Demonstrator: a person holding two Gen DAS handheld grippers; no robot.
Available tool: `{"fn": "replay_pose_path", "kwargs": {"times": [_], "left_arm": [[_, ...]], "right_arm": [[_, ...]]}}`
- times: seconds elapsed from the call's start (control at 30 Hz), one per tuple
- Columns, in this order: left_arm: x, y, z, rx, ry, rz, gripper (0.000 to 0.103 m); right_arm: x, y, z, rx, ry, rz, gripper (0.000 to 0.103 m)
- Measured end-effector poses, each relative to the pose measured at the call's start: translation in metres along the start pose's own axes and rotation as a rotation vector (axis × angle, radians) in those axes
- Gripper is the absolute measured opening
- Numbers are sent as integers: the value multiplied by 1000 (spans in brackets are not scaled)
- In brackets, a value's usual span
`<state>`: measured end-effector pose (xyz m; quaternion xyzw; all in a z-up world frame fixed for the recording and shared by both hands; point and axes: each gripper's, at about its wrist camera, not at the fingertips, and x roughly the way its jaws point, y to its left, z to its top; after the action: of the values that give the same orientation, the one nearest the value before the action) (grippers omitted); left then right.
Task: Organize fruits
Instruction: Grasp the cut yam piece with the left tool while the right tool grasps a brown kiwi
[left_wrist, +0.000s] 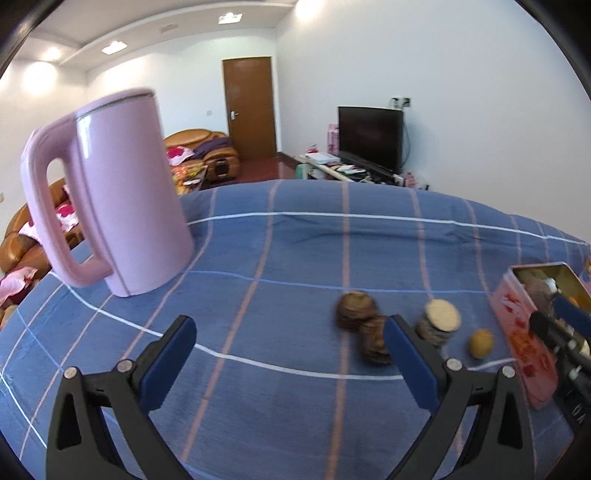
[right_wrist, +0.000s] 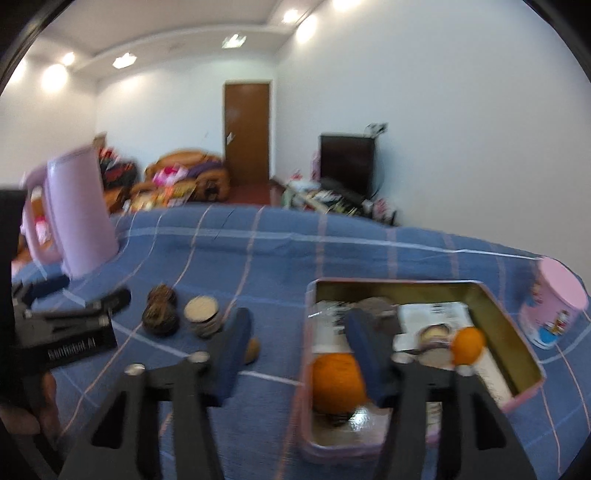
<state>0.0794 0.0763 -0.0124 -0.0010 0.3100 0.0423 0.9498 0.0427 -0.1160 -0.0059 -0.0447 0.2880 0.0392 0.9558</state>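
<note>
We see open blue cloth (left_wrist: 280, 254) ahead of our left gripper (left_wrist: 290, 354), running to the far table edge at twelve o'clock. A pink kettle (left_wrist: 110, 195) stands at ten o'clock. At two o'clock lie brown fruits (left_wrist: 356, 310), a cut round one (left_wrist: 439, 321) and a small yellow one (left_wrist: 481, 343), all beside the pink tin (right_wrist: 491, 299). Inside the tin sit a big orange (right_wrist: 338, 380), a small orange (right_wrist: 468, 341) and papers. A pink tub (right_wrist: 557, 310) stands at the tin's three o'clock. Our right gripper (right_wrist: 299, 354) straddles the tin's left wall, tilted down, jaws apart, holding nothing. Our left gripper's jaws gape wide, empty.
</note>
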Motion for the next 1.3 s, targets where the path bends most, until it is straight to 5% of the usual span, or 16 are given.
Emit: {"fn": "replay_pose_path", "kwargs": {"times": [0.37, 0.63, 0.93, 1.2, 1.3], "left_arm": [[13, 31, 8, -44, 44, 81, 103], [13, 29, 7, -42, 54, 92, 103], [12, 30, 6, -47, 60, 85, 103], [8, 32, 9, -64, 55, 62, 103], [7, 32, 9, -63, 51, 59, 103]], "right_arm": [[50, 36, 1, -142, 200, 93, 33], [63, 43, 6, -211, 216, 21, 33], [45, 52, 2, -276, 170, 130, 33], [68, 41, 4, -261, 245, 19, 33], [72, 50, 1, -349, 253, -21, 35]]}}
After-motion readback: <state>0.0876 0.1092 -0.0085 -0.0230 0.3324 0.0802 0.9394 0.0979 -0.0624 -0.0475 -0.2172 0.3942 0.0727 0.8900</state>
